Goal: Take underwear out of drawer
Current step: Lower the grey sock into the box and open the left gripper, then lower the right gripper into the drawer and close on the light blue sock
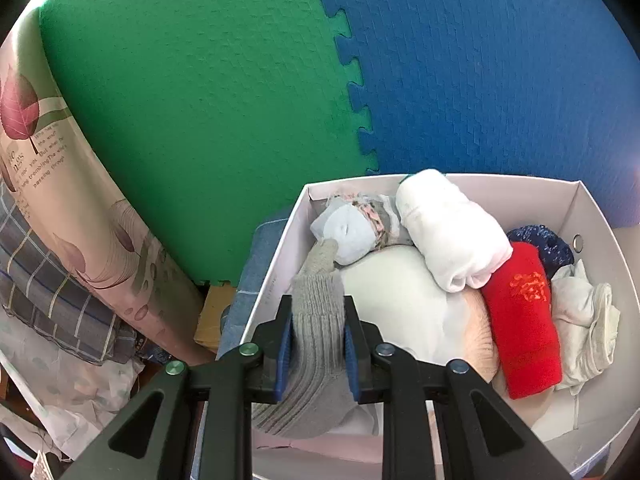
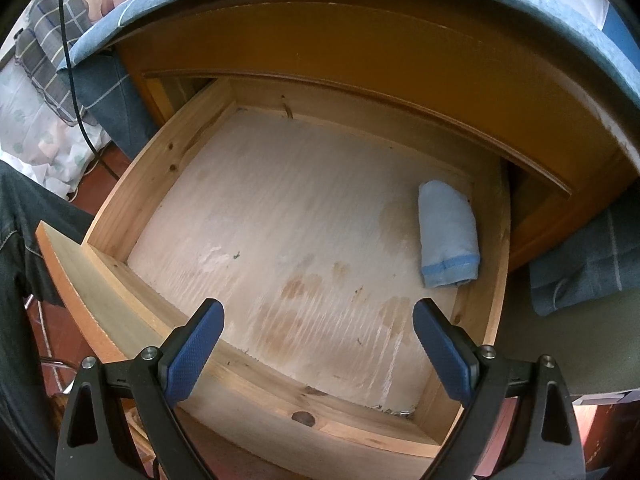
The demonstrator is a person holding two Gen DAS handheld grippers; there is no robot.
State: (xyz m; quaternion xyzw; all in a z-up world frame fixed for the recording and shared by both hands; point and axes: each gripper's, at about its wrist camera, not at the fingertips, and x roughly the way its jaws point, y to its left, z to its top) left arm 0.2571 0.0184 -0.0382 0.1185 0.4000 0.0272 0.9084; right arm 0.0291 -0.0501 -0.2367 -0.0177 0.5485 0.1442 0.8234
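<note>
**Grey sock clamped over the box, one blue roll left in the drawer**

The left gripper (image 1: 318, 320) has its two blue-padded fingers closed tight on a grey ribbed knitted sock (image 1: 316, 320), gripping it across the cuff. The sock's long axis runs away from the camera, its narrow end pointing up toward a pale blue and white rolled garment with a pink patterned band (image 1: 352, 232). It hangs over the near left part of a white cardboard box (image 1: 592, 216). Inside the box lie a white rolled garment (image 1: 452, 228), a bright red rolled garment with an orange-red embroidered motif (image 1: 524, 320), a dark navy speckled garment (image 1: 548, 244), a crumpled cream garment (image 1: 588, 312) and a large cream and peach cloth (image 1: 404, 300) underneath them. The box stands against green (image 1: 200, 100) and blue (image 1: 480, 60) interlocking foam mats.

The right gripper (image 2: 318, 344) hovers above the open pale wooden drawer (image 2: 132, 184), fingers spread wide with nothing between them. A light blue rolled piece of underwear with a darker blue hem (image 2: 448, 234) lies on the drawer floor just beside the right wall. Its long axis runs front to back, the hemmed end pointing toward the camera.
</note>
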